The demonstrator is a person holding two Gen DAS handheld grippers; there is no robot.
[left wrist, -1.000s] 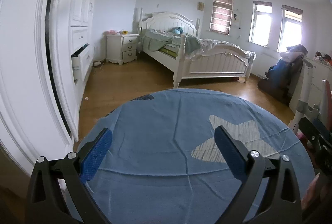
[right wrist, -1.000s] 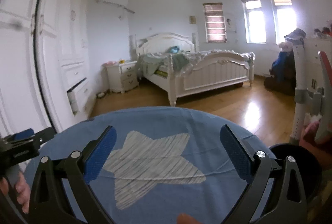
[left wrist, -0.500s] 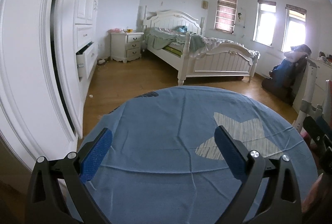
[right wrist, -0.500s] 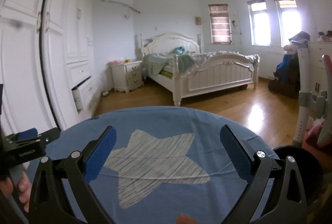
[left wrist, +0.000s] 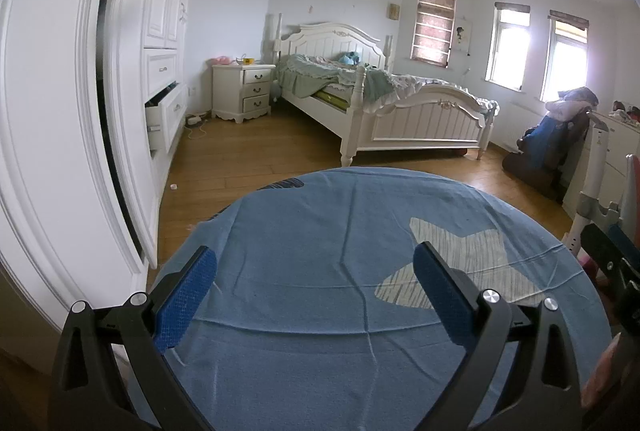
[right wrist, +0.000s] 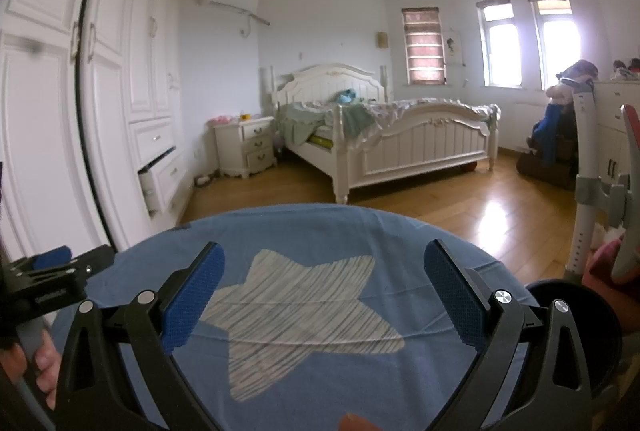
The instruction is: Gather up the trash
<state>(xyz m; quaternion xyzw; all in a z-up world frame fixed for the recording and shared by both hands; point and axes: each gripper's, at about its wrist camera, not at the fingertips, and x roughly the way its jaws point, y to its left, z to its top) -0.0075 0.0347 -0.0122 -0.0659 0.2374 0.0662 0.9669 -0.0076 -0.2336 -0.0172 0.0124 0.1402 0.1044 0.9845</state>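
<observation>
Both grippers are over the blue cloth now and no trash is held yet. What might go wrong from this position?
1. The blue cloth shows no trash, so the open left gripper and right gripper may close on fabric and drag it.
2. A small pale scrap lies on the floor beside the wardrobe; it is easy to miss.
3. An open drawer sticks out above the scrap; reaching there could bump it.

1. The left gripper [left wrist: 314,271] has a matte black triangulated frame, silver round screws at the joints and blue textured pads [left wrist: 185,301].
2. The right gripper [right wrist: 322,277] looks the same: black frame, silver screws, blue pads [right wrist: 456,297].
</observation>
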